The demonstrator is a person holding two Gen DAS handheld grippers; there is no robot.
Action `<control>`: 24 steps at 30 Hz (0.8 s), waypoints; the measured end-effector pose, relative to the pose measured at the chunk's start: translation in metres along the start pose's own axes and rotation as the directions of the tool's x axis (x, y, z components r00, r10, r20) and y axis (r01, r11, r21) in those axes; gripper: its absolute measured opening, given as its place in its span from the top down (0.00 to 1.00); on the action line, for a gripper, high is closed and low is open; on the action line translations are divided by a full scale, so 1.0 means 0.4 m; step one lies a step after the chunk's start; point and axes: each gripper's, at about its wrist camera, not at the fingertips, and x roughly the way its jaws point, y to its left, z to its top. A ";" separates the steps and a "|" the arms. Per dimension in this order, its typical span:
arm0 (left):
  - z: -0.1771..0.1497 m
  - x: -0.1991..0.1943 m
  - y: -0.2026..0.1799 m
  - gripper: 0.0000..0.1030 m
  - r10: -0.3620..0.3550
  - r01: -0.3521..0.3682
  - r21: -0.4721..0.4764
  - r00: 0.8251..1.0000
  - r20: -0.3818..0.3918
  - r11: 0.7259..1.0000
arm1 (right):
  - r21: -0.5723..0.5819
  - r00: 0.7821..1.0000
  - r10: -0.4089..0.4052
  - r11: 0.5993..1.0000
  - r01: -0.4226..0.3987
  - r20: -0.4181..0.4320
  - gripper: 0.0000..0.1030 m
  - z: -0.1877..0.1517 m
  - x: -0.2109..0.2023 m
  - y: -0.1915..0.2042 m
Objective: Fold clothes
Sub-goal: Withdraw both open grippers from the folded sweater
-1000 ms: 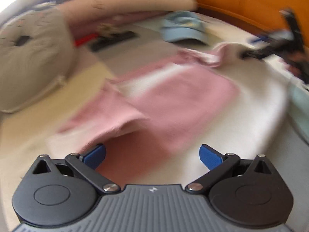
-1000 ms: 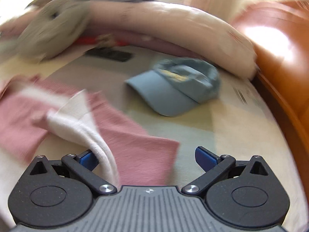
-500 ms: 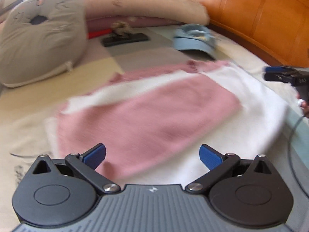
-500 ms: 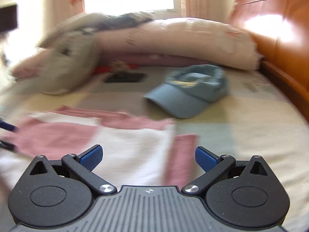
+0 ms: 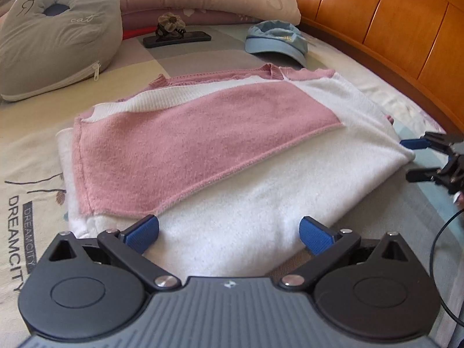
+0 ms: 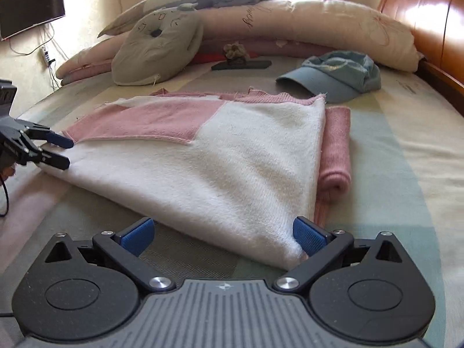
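The sweater now lies folded flat ahead of both fingers (it was airborne). Left gripper and right gripper gape apart, empty; another fold likely remains.

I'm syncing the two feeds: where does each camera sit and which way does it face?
Left wrist: on the left gripper, low at the sweater's near edge, facing the pillows; own open fingers show.
Right wrist: on the right gripper, at the sweater's corner, facing the window; own open fingers show.
Shared: sweater, cap, each other's gripper.
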 end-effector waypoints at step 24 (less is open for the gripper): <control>-0.033 0.058 -0.066 0.00 0.064 -0.066 0.136 0.998 0.021 0.988 | 0.061 0.997 -0.072 0.996 0.071 0.017 0.00 -0.009 0.051 0.037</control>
